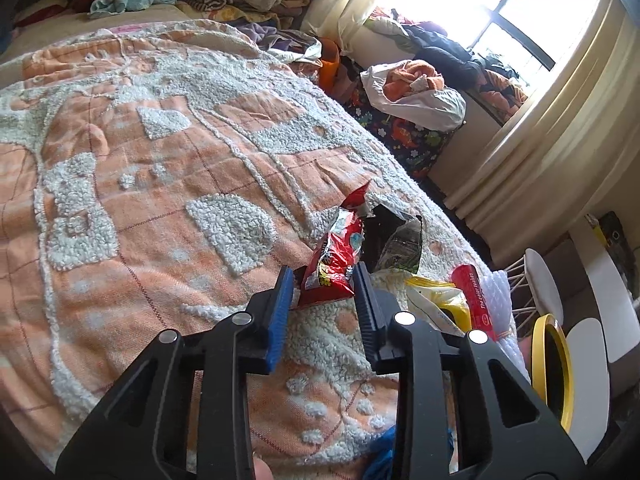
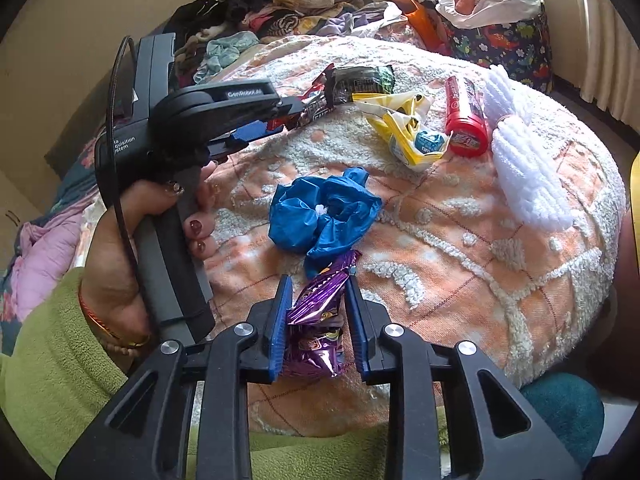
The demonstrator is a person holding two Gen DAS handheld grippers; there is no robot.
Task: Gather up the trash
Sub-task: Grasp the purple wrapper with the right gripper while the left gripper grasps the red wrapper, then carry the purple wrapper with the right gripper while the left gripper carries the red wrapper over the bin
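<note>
Hiding purple wrapper's (image 2: 316, 320) lower end, right tool (image 2: 318, 308) pads

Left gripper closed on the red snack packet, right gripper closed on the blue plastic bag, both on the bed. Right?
Not quite. The right gripper is closed on the purple foil wrapper, as the right wrist view shows; the blue plastic bag lies loose beyond it on the bedspread. The left gripper does grip the red snack packet.
</note>
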